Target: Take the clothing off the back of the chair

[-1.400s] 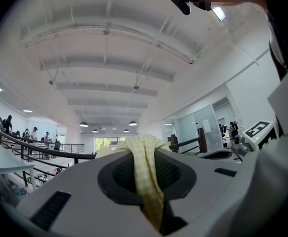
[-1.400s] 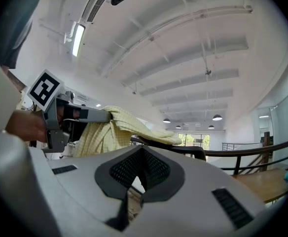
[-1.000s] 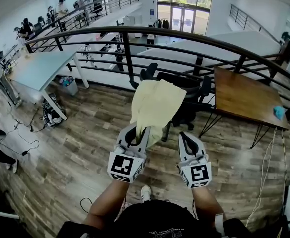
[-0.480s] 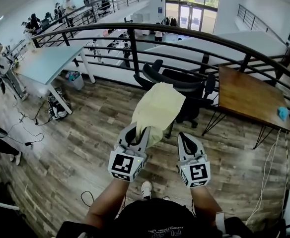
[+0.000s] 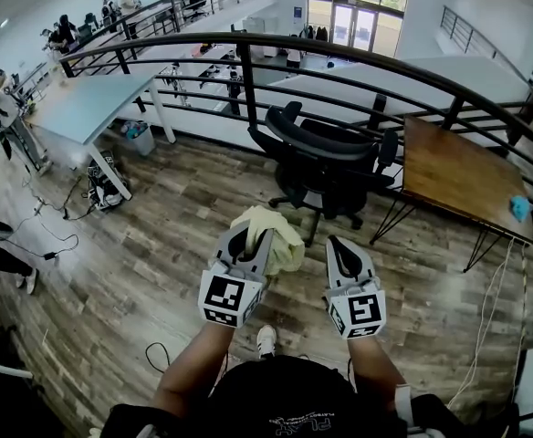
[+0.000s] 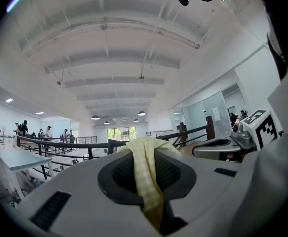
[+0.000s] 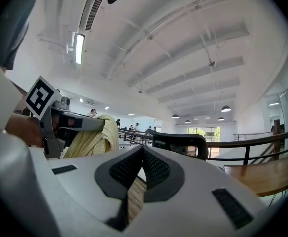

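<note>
Clothing [image 5: 283, 243] hangs clamped in left tool [image 5: 251, 235], centre frame, below and clear of chair [image 5: 326, 153]; right tool [image 5: 340, 246] shut alongside.

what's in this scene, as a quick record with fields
cloth: yellow, bunched, clear of the chair
left claw: shut on cloth
right claw: shut, empty
chair: black, back bare, beyond both claws, by the railing
table: wooden, right of chair
task state: cloth is off the chair back
</note>
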